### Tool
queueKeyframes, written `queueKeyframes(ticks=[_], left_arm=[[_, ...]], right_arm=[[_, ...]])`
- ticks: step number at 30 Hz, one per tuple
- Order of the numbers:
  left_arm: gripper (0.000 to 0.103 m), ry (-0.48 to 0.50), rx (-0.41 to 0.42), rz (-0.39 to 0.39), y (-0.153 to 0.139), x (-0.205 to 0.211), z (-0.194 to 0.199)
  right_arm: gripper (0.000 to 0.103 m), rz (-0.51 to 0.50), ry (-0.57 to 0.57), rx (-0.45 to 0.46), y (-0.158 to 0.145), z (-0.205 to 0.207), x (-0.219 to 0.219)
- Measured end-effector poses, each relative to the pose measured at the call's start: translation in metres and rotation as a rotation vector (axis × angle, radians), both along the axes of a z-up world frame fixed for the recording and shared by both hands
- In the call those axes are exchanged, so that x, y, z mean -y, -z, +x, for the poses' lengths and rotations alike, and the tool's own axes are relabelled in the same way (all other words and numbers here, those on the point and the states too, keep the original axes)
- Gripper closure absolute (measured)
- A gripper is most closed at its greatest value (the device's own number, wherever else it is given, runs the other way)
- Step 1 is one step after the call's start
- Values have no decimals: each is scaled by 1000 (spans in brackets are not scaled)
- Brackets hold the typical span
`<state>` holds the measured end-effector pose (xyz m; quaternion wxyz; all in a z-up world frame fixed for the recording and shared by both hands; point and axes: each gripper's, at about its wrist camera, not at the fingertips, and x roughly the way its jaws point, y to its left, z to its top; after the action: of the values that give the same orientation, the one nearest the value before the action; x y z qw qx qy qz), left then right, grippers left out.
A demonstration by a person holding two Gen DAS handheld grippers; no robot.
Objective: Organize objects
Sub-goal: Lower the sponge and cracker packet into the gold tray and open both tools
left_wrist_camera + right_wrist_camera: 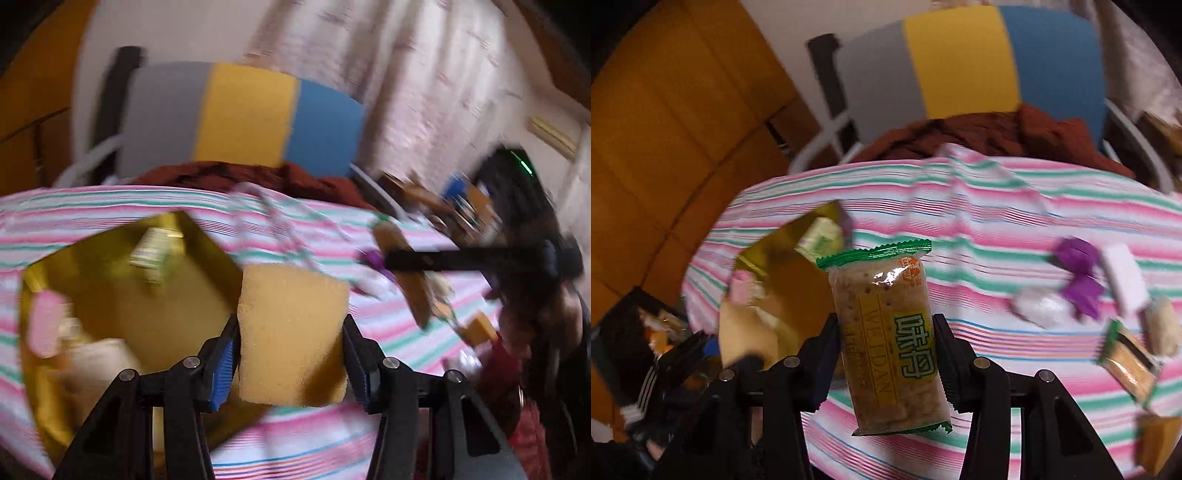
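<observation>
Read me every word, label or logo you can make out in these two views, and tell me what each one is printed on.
"WEIDAN": yellow label of the snack packet held in the right tongs.
Two large green Chinese characters, same packet: visible, but I can't read them with confidence.
Small orange round logo near the packet's top: too small to read.
Green-labelled packet in the gold box: blurred, unreadable.
Yellow sponge in the left tongs: no text.

Porous foam sponge, glossy plastic wrapper

Snack packet clamped in right hand-held gripper above striped cloth
</observation>
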<state>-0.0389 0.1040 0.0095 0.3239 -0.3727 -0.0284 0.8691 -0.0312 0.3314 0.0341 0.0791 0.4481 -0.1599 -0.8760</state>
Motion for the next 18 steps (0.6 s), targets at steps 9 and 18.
queueKeyframes(ticks=[9,18], left_arm=[[50,-237,38,-55,6,79,-68],[31,-393,68,-119,21,116,-97]], right_arm=[[52,-53,-113,56,22,-48,87],[34,-86,-191,98,43,-51,124]])
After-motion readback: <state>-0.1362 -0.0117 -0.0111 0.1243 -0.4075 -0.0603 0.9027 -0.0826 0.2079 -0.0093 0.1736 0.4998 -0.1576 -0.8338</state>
